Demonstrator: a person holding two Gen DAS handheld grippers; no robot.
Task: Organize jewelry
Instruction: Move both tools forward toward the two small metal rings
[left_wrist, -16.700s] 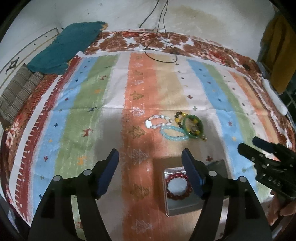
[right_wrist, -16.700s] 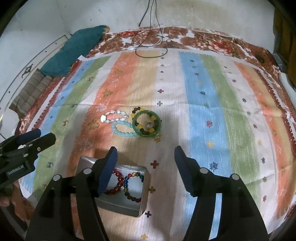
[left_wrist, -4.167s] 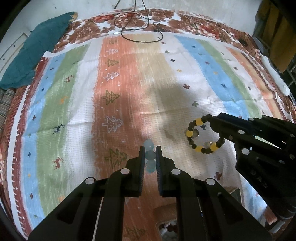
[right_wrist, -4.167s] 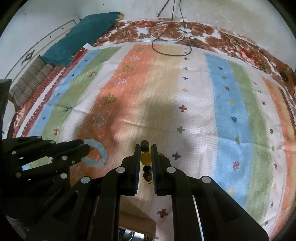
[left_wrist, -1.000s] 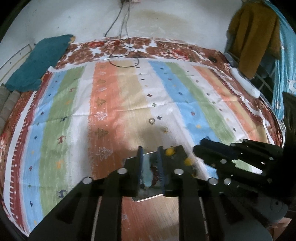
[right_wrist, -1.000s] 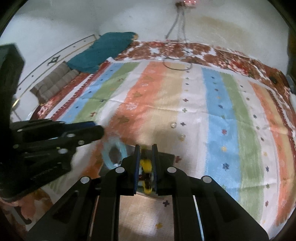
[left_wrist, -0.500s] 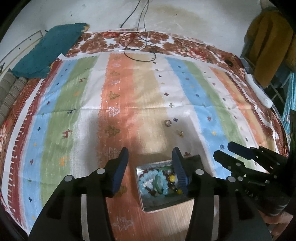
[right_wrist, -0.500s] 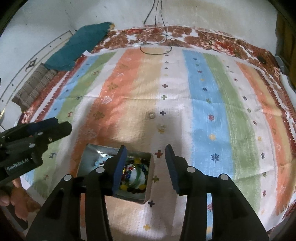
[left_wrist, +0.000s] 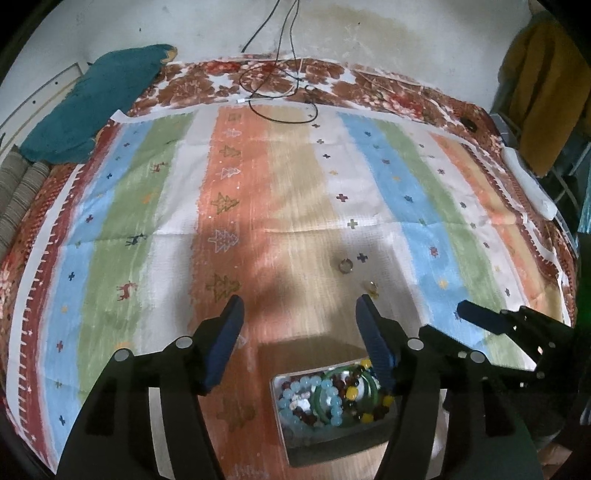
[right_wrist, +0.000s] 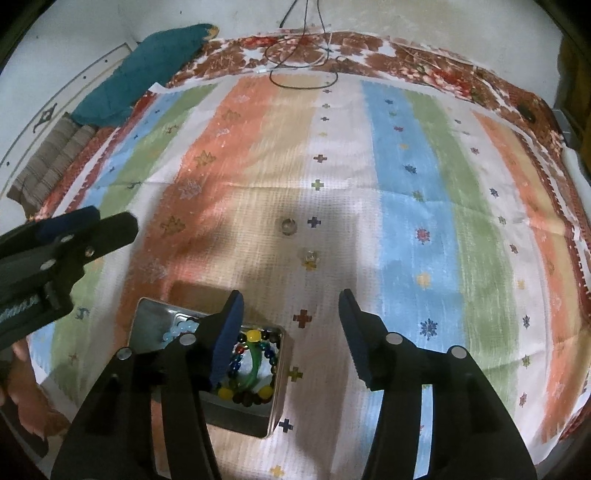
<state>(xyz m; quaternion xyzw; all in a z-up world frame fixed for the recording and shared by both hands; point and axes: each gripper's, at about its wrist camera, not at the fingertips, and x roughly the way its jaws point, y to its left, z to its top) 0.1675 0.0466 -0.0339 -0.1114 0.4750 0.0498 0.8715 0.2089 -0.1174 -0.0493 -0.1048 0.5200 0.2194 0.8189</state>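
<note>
The tin (right_wrist: 277, 391) is bare metal with dull, faintly reflective walls. In it lie glossy beaded bracelets (left_wrist: 325, 397), glassy and smooth. The striped cloth (left_wrist: 303, 192) under it is matt and coarsely woven. Both grippers' fingers (right_wrist: 227, 339) look like matt black plastic.

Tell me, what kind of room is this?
Probably a bedroom in a home: the work happens on a wide bed spread with a striped cloth, a teal pillow lies at its far corner, and clothes hang beside the wall.

Both wrist views look steeply down, close over striped cloth (left_wrist: 295, 192); shared: metal tin (left_wrist: 332, 448) (right_wrist: 147, 317), rings.
</note>
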